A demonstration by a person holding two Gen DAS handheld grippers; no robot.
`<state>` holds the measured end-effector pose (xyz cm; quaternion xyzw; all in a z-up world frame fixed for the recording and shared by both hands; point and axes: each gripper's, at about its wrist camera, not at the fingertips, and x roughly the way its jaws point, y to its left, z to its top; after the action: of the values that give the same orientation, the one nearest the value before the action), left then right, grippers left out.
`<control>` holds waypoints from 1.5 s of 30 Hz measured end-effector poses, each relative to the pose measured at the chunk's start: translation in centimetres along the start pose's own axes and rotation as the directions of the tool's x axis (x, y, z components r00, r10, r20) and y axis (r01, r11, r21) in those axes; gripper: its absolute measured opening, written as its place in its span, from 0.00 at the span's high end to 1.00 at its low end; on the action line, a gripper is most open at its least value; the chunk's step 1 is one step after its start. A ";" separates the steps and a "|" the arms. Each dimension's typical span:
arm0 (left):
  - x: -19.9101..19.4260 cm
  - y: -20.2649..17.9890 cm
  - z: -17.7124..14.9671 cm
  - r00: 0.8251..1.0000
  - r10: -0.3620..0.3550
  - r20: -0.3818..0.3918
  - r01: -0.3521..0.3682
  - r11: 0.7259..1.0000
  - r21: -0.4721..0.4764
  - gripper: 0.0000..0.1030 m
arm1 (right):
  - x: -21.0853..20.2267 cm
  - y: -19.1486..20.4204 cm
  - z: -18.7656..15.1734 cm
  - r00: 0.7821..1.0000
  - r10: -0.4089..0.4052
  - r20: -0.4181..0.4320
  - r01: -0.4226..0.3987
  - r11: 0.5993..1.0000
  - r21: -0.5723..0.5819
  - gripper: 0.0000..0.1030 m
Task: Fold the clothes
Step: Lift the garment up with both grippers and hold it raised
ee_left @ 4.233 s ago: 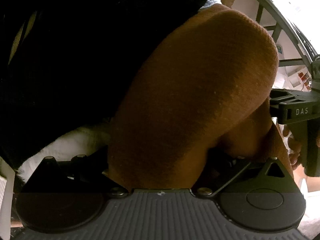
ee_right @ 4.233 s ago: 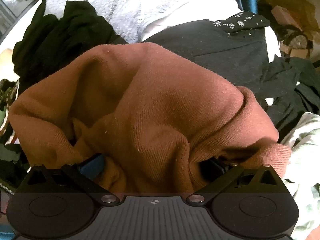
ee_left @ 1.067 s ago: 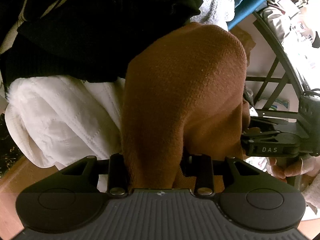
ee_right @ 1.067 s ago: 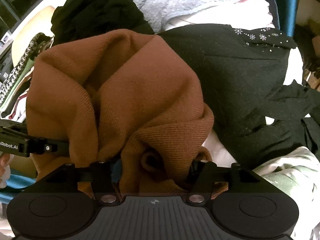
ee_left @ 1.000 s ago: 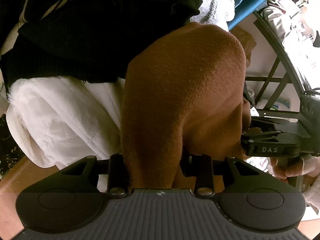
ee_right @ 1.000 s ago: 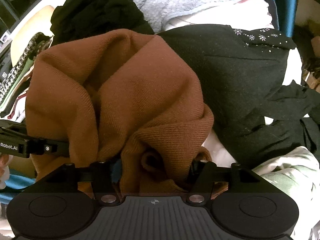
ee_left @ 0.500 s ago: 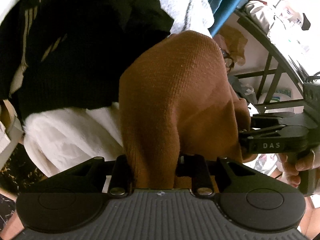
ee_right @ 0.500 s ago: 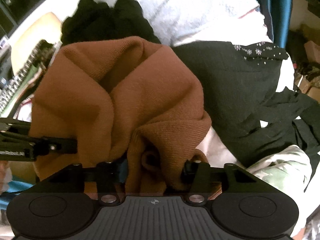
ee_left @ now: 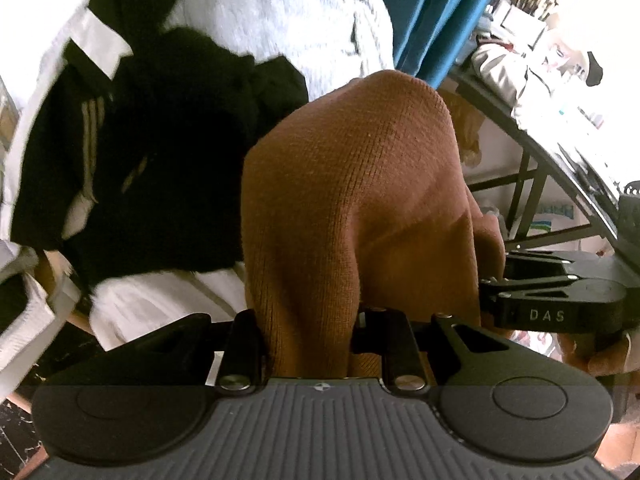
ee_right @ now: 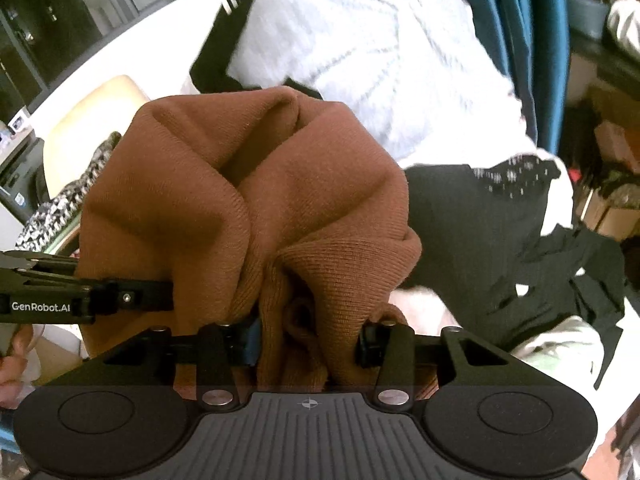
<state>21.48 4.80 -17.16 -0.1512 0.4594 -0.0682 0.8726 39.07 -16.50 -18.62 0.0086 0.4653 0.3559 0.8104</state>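
Both clamped on the rust-brown knitted sweater [ee_left: 352, 208], left gripper [ee_left: 308, 344] and right gripper [ee_right: 308, 344] now higher than a second ago, hoisting it clear of the heaped black and white clothes [ee_right: 472, 216], ready for spreading.

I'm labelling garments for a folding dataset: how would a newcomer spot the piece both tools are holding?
Start at the heap of clothes, with a pale grey-white fleece at the back and a black garment nearby. In front of them hangs a rust-brown knit sweater, bunched between the left tool and the right tool. It is the only warm-coloured piece there.
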 end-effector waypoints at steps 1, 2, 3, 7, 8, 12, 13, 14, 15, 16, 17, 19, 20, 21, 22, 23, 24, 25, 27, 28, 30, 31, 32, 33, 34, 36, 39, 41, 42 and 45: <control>-0.5 0.0 0.2 1.000 0.003 0.005 -0.003 1.000 -0.002 0.78 | -0.4 0.4 0.2 1.000 0.001 0.008 -0.001 1.000 0.000 0.62; -1.1 0.0 0.4 1.000 0.005 0.011 -0.005 1.000 -0.004 0.78 | -0.8 0.9 0.4 1.000 0.004 0.016 -0.004 1.000 0.001 0.62; -1.7 -0.1 0.6 1.000 0.007 0.019 -0.007 1.000 -0.001 0.78 | -1.2 1.3 0.7 1.000 0.007 0.023 -0.007 1.000 0.002 0.62; -4.3 -0.7 1.0 0.998 0.011 0.054 -0.012 1.000 0.016 0.78 | -3.0 2.6 1.5 0.999 0.020 0.051 -0.019 1.000 -0.003 0.62; -5.0 -0.9 1.0 0.998 0.011 0.062 -0.013 1.000 0.018 0.78 | -3.5 2.9 1.7 0.998 0.022 0.059 -0.022 1.000 -0.009 0.62; -7.2 -2.1 1.2 0.996 0.000 0.090 0.000 1.000 0.004 0.78 | -5.9 3.7 2.5 0.996 0.027 0.083 -0.024 0.999 -0.038 0.62; -7.6 -2.6 1.3 0.995 -0.009 0.100 0.009 1.000 -0.004 0.78 | -6.6 3.8 2.7 0.996 0.027 0.086 -0.023 0.999 -0.043 0.62; -8.0 -2.8 1.4 0.994 -0.019 0.110 0.022 1.000 -0.020 0.78 | -7.3 3.9 2.9 0.996 0.025 0.089 -0.021 0.999 -0.050 0.62; -8.4 -3.1 1.5 0.992 -0.030 0.120 0.035 0.999 -0.036 0.78 | -8.1 4.0 3.2 0.995 0.022 0.093 -0.017 0.998 -0.061 0.62; -8.7 -3.4 1.5 0.990 -0.040 0.133 0.047 0.998 -0.048 0.78 | -8.8 4.1 3.5 0.995 0.019 0.097 -0.012 0.997 -0.072 0.62; -9.0 -3.7 1.6 0.988 -0.050 0.146 0.059 0.997 -0.059 0.78 | -9.6 4.3 3.7 0.995 0.017 0.102 -0.008 0.996 -0.084 0.62; -9.7 -4.4 1.8 0.983 -0.063 0.175 0.074 0.996 -0.057 0.78 | -11.2 4.5 4.2 0.993 0.015 0.120 -0.001 0.993 -0.117 0.62; -10.1 -4.8 1.9 0.980 -0.067 0.186 0.078 0.996 -0.050 0.78 | -12.0 4.5 4.5 0.991 0.015 0.131 0.003 0.991 -0.133 0.62; -10.3 -5.2 2.1 0.978 -0.072 0.198 0.081 0.996 -0.040 0.78 | -12.6 4.6 4.8 0.990 0.014 0.141 0.007 0.989 -0.146 0.62; -10.7 -5.7 2.3 0.974 -0.075 0.213 0.082 0.996 -0.024 0.78 | -13.2 4.6 5.1 0.988 0.013 0.151 0.011 0.988 -0.157 0.62; -11.1 -6.0 2.4 0.971 -0.077 0.227 0.081 0.997 -0.011 0.78 | -13.8 4.6 5.3 0.986 0.011 0.165 0.017 0.986 -0.163 0.62; -11.4 -6.2 2.6 0.967 -0.080 0.241 0.082 0.997 0.000 0.78 | -14.4 4.6 5.6 0.984 0.009 0.178 0.021 0.986 -0.166 0.62; -11.6 -6.4 2.7 0.965 -0.083 0.250 0.084 0.996 0.006 0.78 | -14.8 4.7 5.7 0.981 0.007 0.191 0.026 0.985 -0.169 0.62; -12.1 -6.7 2.9 0.960 -0.089 0.264 0.090 0.996 0.010 0.78 | -15.6 4.9 5.9 0.976 0.003 0.217 0.036 0.984 -0.177 0.62; -12.3 -6.8 3.0 0.959 -0.093 0.269 0.094 0.996 0.009 0.78 | -15.9 5.0 5.9 0.973 0.002 0.229 0.041 0.983 -0.179 0.62; -12.6 -7.1 2.9 0.958 -0.091 0.272 0.094 0.996 0.003 0.78 | -16.5 5.2 5.8 0.970 0.001 0.244 0.045 0.982 -0.181 0.62; -12.8 -7.5 2.8 0.957 -0.087 0.276 0.091 0.996 0.002 0.78 | -16.7 5.1 5.7 0.969 0.007 0.247 0.040 0.982 -0.186 0.62; -12.9 -7.8 2.6 0.956 -0.088 0.281 0.091 0.996 0.002 0.78 | -17.0 5.0 5.6 0.968 0.013 0.250 0.036 0.981 -0.191 0.62; -13.0 -8.2 2.3 0.954 -0.088 0.287 0.091 0.996 0.003 0.78 | -17.2 4.8 5.5 0.968 0.019 0.251 0.032 0.980 -0.197 0.63; -13.0 -8.6 2.0 0.951 -0.093 0.296 0.097 0.995 0.003 0.78 | -17.6 4.7 5.4 0.968 0.023 0.251 0.030 0.978 -0.206 0.63; -13.0 -9.5 1.1 0.943 -0.103 0.316 0.109 0.994 -0.001 0.78 | -18.6 4.3 4.8 0.967 0.023 0.253 0.038 0.972 -0.232 0.63; -13.1 -10.8 -0.3 0.937 -0.094 0.338 0.107 0.994 -0.020 0.78 | -20.1 3.8 4.0 0.969 0.015 0.247 0.051 0.964 -0.259 0.63; -13.2 -11.5 -1.3 0.934 -0.085 0.347 0.104 0.994 -0.037 0.78 | -20.7 3.7 3.4 0.969 0.018 0.245 0.054 0.958 -0.283 0.63; -13.2 -11.8 -1.8 0.934 -0.078 0.350 0.101 0.994 -0.047 0.78 | -21.0 3.6 3.0 0.970 0.022 0.243 0.053 0.954 -0.296 0.63; -13.6 -12.8 -3.6 0.936 -0.044 0.349 0.075 0.994 -0.076 0.78 | -21.6 3.4 1.6 0.972 0.046 0.229 0.033 0.944 -0.328 0.63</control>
<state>11.05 -4.52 -4.30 -0.2132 0.2960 -0.0465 0.9299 31.59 -26.11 -0.39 -0.0835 0.3007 0.4278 0.8483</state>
